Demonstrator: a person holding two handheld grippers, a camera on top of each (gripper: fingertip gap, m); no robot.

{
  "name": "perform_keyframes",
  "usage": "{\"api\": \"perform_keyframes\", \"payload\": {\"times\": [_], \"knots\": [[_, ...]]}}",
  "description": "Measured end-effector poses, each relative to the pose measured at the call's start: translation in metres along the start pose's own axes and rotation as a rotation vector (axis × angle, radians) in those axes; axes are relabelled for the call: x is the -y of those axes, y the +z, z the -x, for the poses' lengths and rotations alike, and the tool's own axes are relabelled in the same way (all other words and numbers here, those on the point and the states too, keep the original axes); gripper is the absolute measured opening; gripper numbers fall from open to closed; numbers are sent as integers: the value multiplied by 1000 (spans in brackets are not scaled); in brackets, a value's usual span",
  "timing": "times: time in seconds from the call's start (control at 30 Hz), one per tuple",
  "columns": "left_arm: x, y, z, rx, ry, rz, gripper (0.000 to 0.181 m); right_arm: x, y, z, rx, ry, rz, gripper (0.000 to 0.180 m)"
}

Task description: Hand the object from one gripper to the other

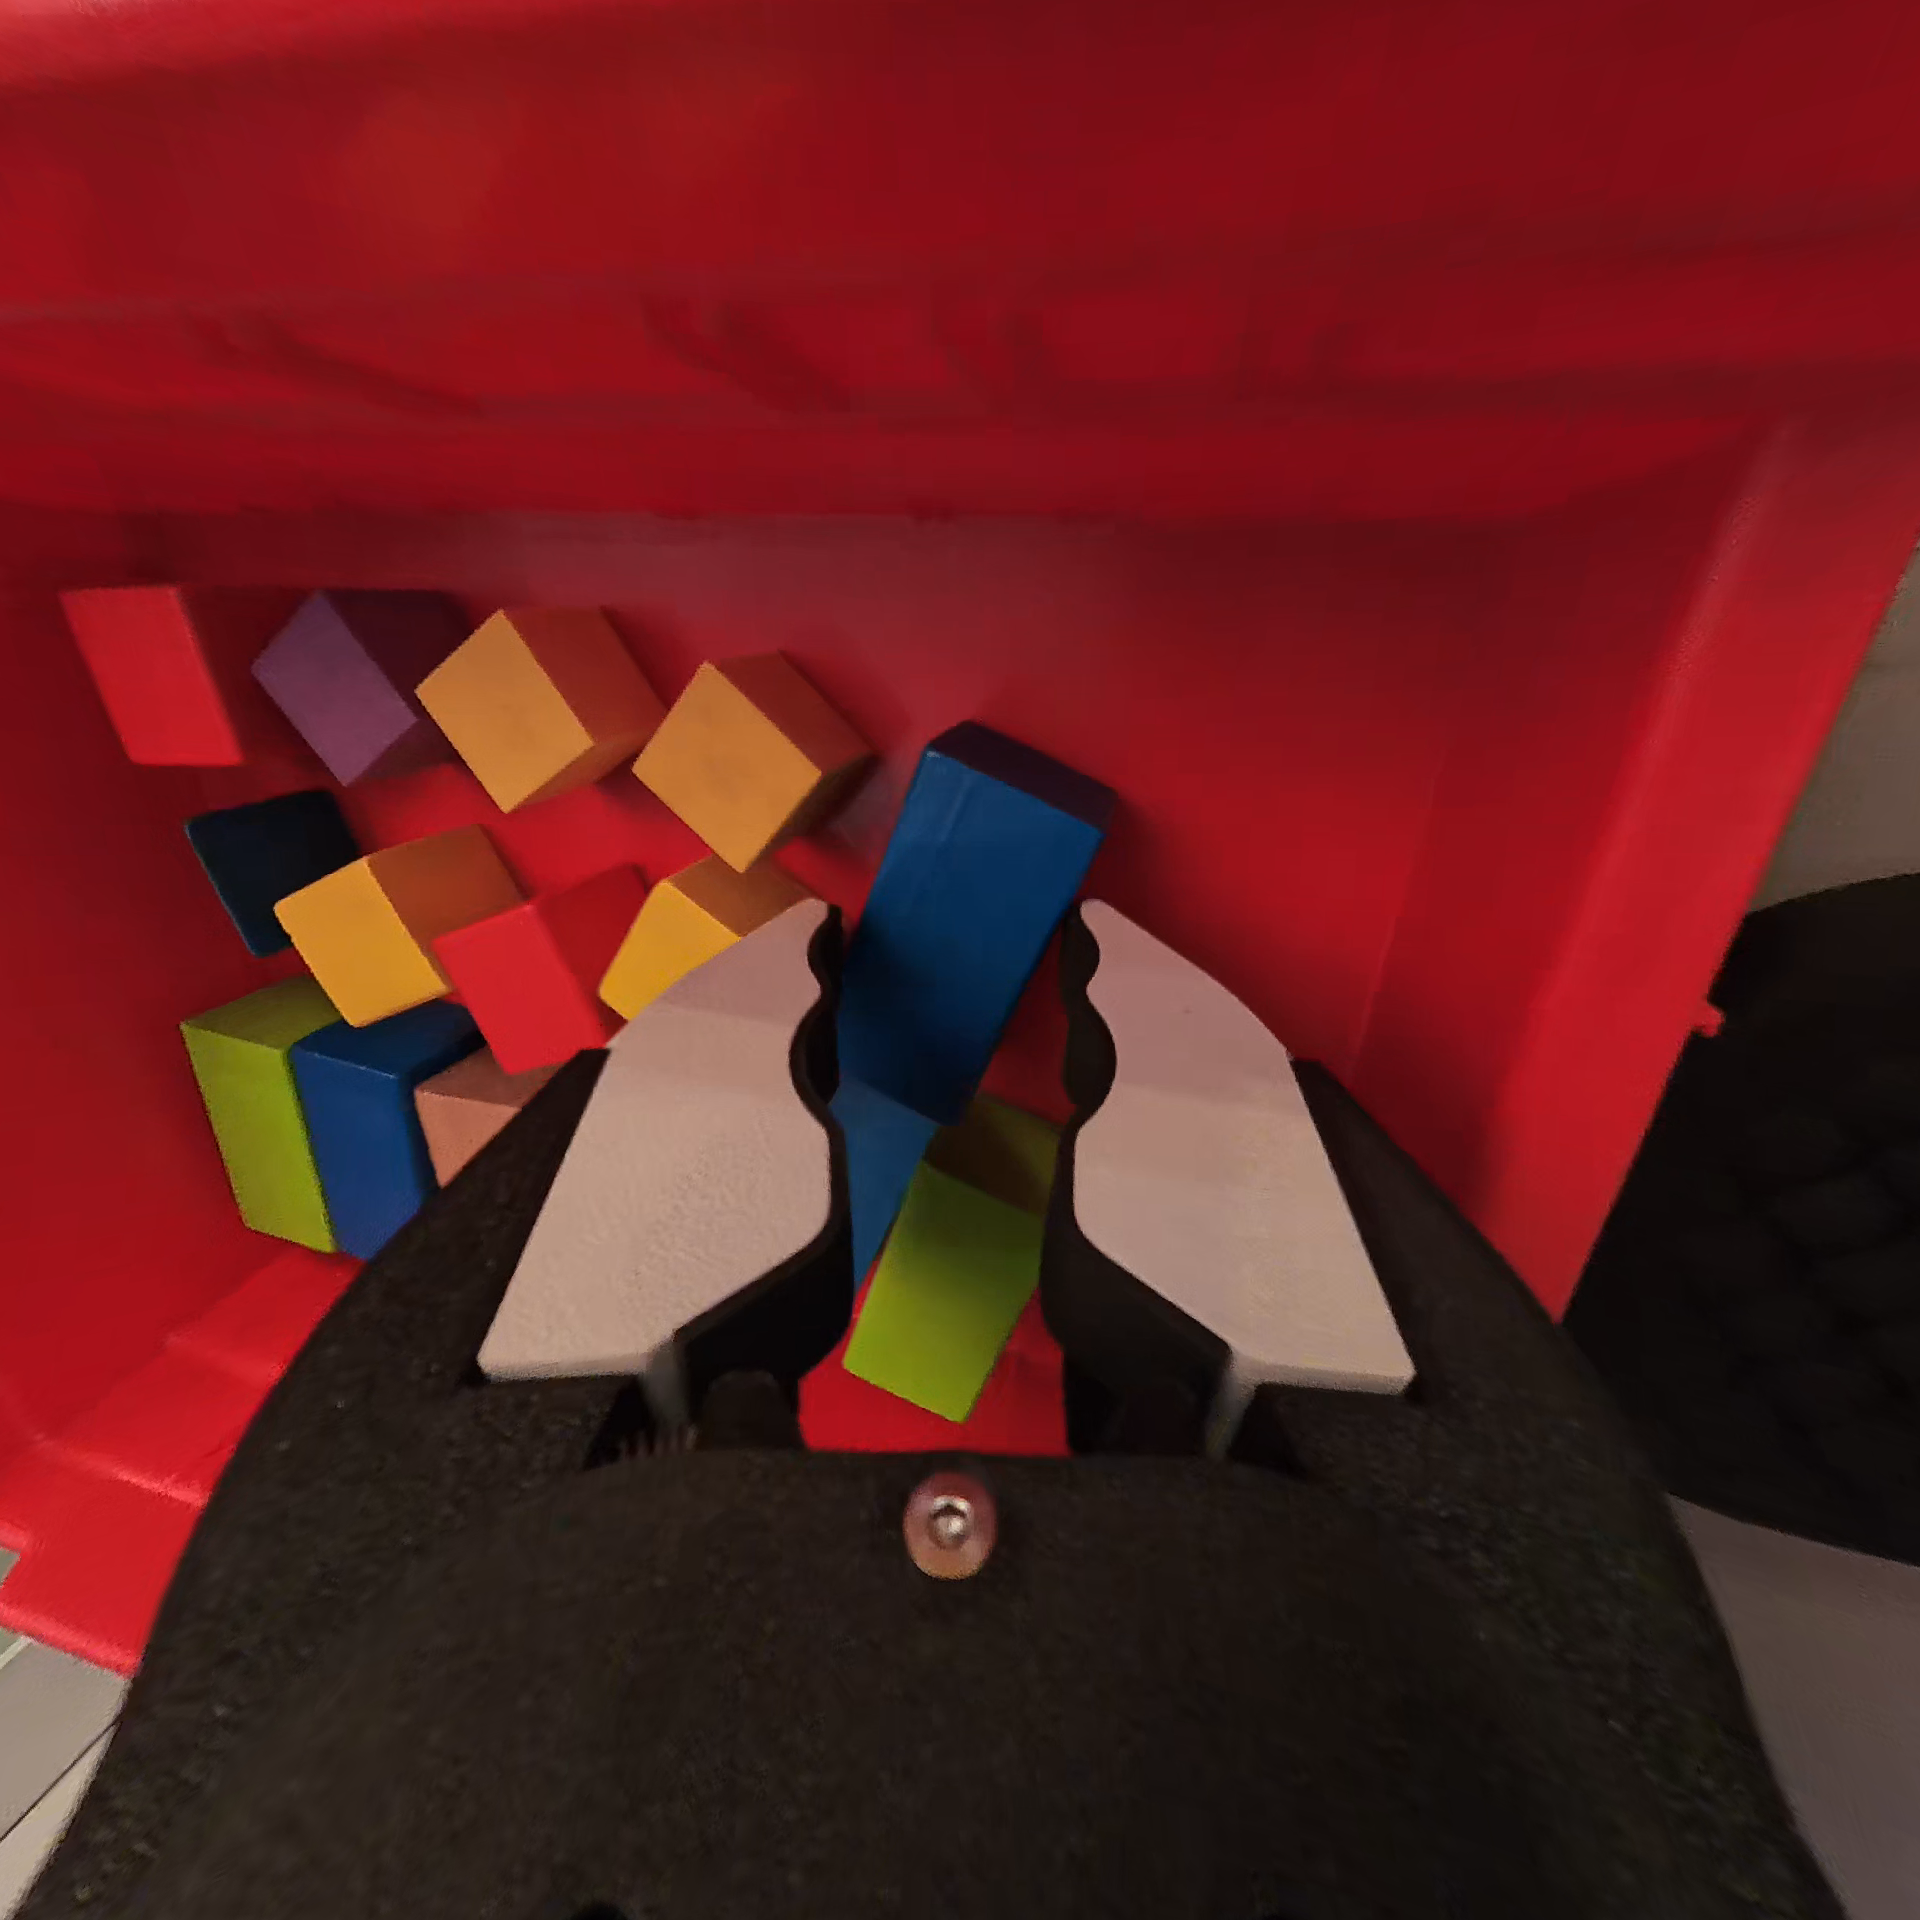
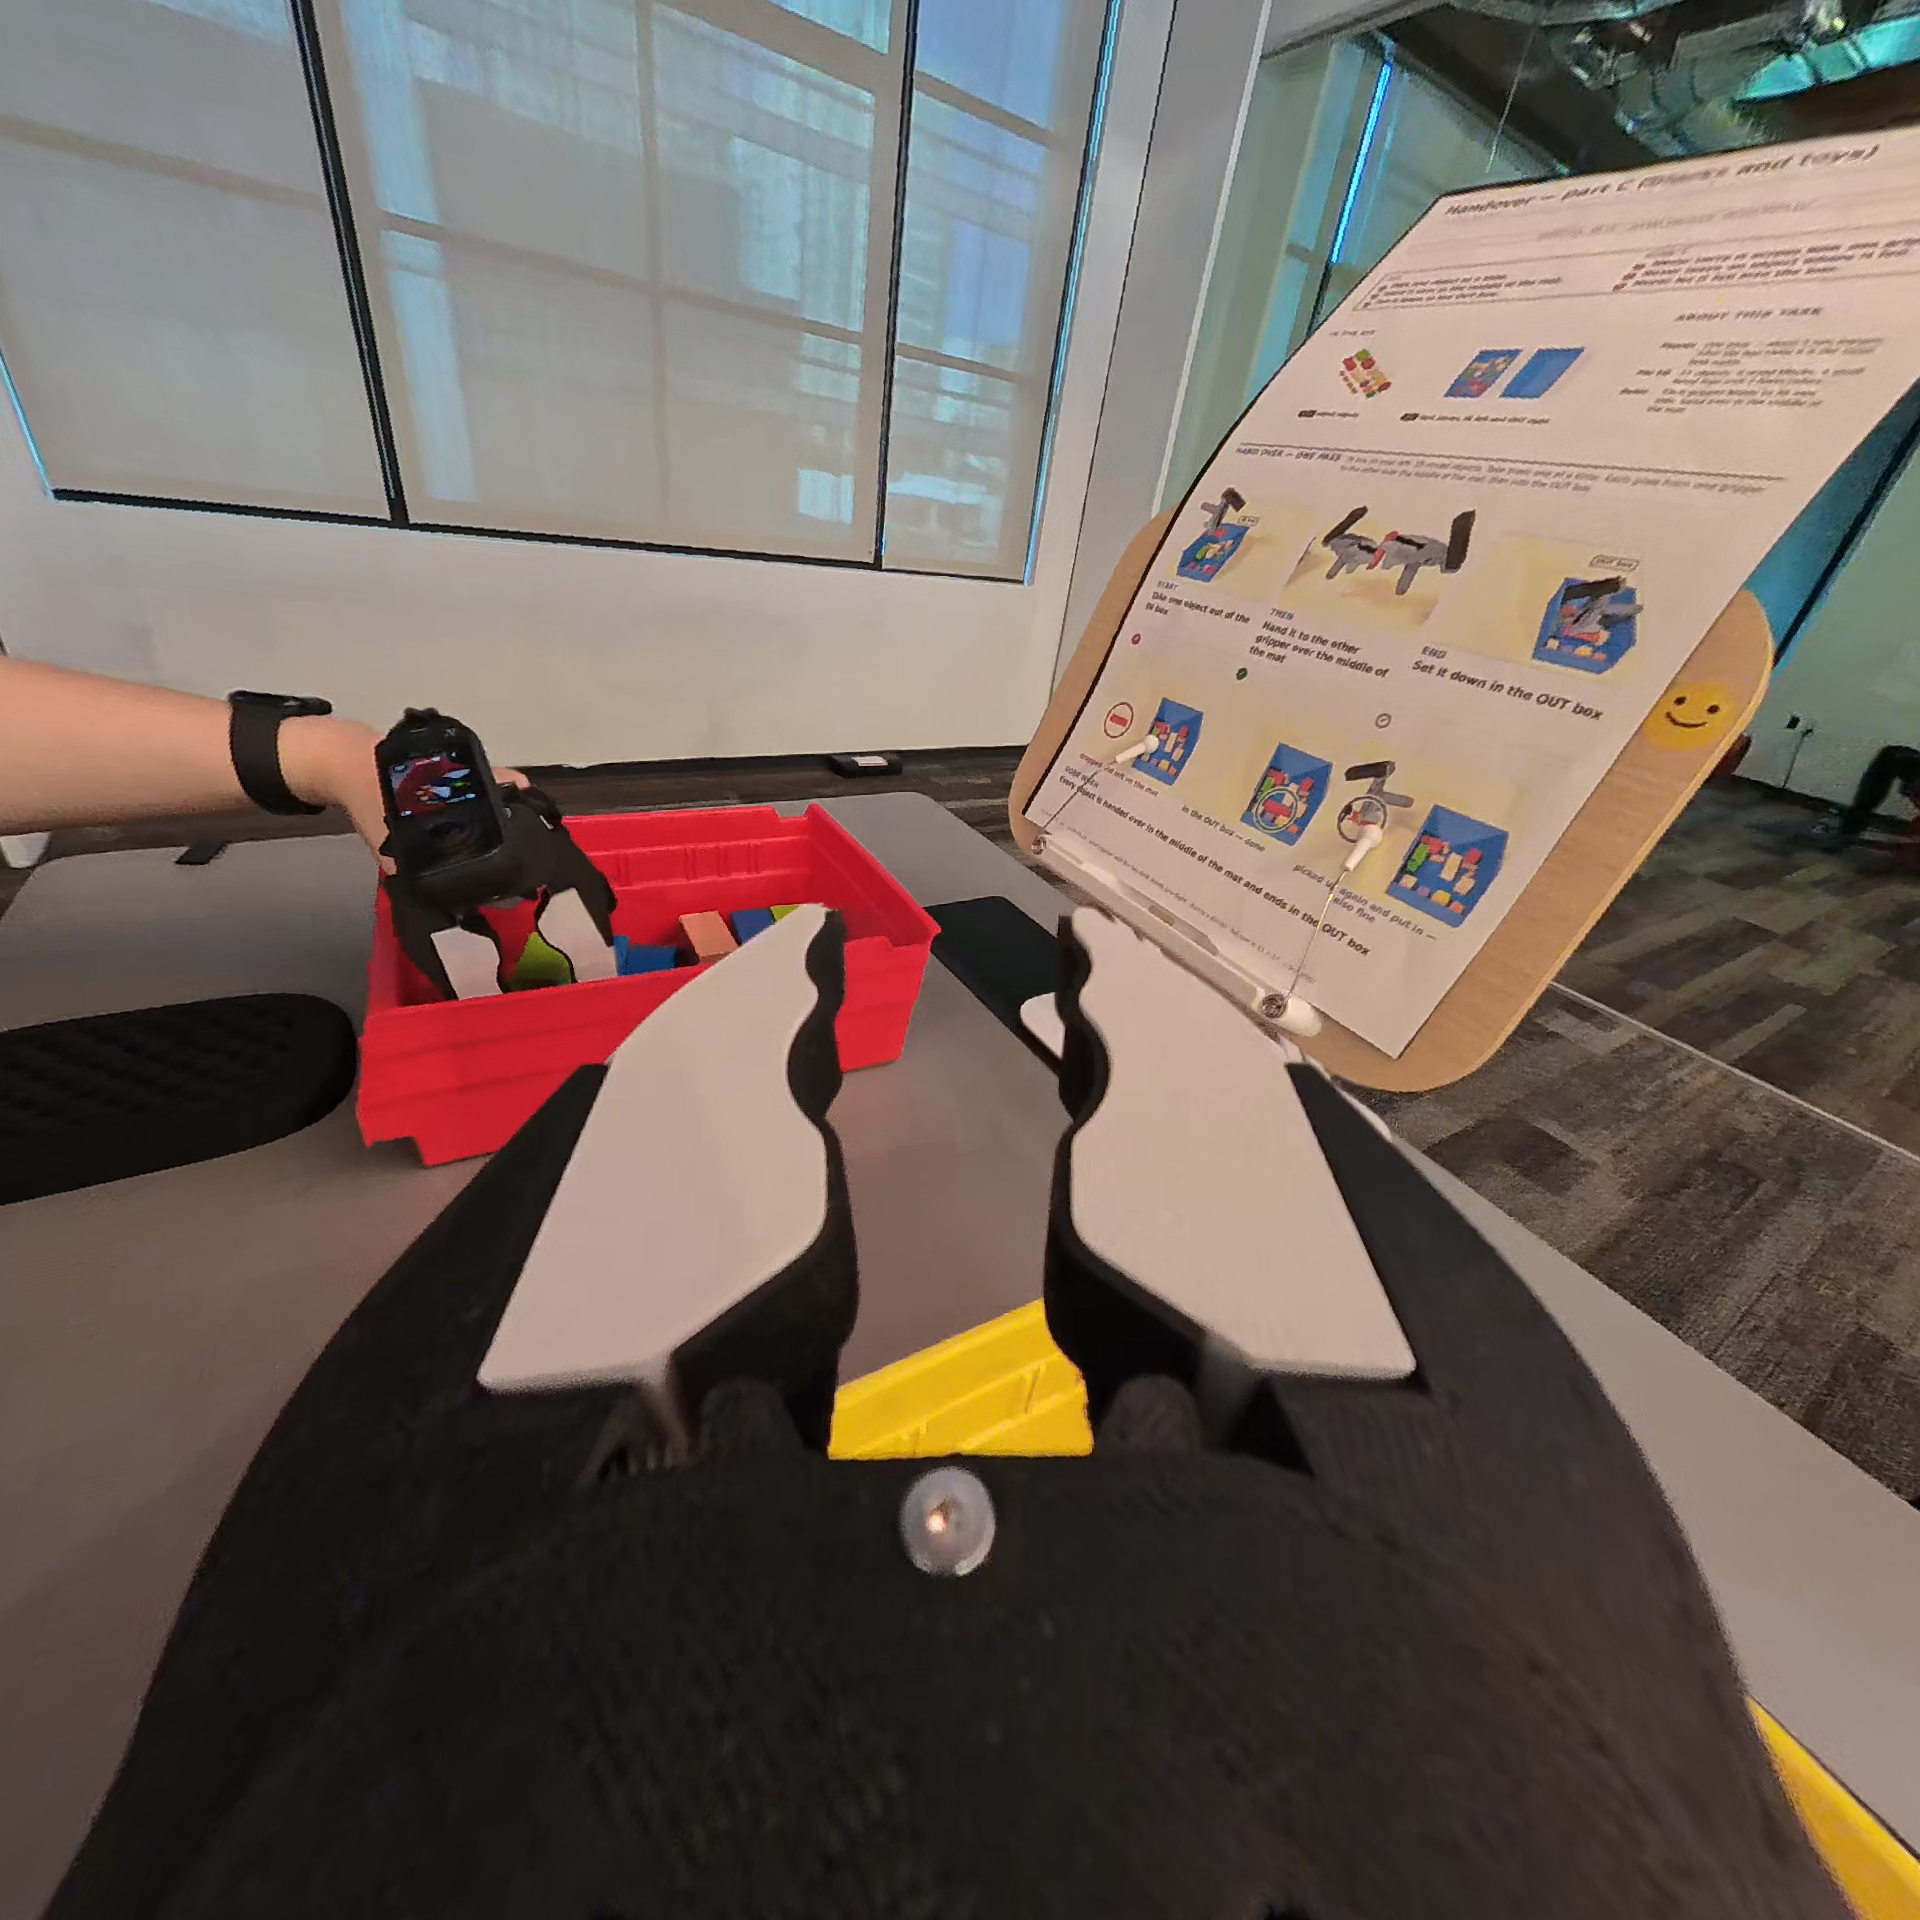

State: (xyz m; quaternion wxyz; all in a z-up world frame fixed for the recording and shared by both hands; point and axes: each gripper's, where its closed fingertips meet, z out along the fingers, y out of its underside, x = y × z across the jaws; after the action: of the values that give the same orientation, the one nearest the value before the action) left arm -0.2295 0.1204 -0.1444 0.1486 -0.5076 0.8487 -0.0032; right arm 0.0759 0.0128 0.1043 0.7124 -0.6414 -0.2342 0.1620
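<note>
Inside red bin (image 1: 1351, 727), near its right wall: left gripper (image 1: 951, 935) spread wide around tilted blue block (image 1: 961, 914), not yet clamped; glossy, long, leaning on green block (image 1: 945, 1278). Pickup under way, handover untouched.

Over grey worktop (image 2: 208, 1351), right gripper (image 2: 951, 935) gaping, holding nothing, waiting above yellow bin (image 2: 961, 1392).

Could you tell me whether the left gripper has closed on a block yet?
Open: left gripper straddles the blue block, gaps visible both sides.

Soft daylight from the windows (image 2: 520, 260); wide-angle bending at edges, slight blur, faint shadows.
</note>
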Motion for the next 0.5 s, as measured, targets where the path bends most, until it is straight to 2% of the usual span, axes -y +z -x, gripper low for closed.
{"api": "perform_keyframes", "payload": {"times": [0.23, 0.37, 0.5], "knots": [[-8, -16, -2, 22, -93, -45, 38, -13, 8, -1, 53, 85, 5, 37], [7, -45, 13, 73, -194, -209, 38, -18, 14, 6, 66, 67, 39, 37], [29, -94, 32, 119, -321, -462, 37, -21, 22, 19, 74, -14, 78, 37]]}}
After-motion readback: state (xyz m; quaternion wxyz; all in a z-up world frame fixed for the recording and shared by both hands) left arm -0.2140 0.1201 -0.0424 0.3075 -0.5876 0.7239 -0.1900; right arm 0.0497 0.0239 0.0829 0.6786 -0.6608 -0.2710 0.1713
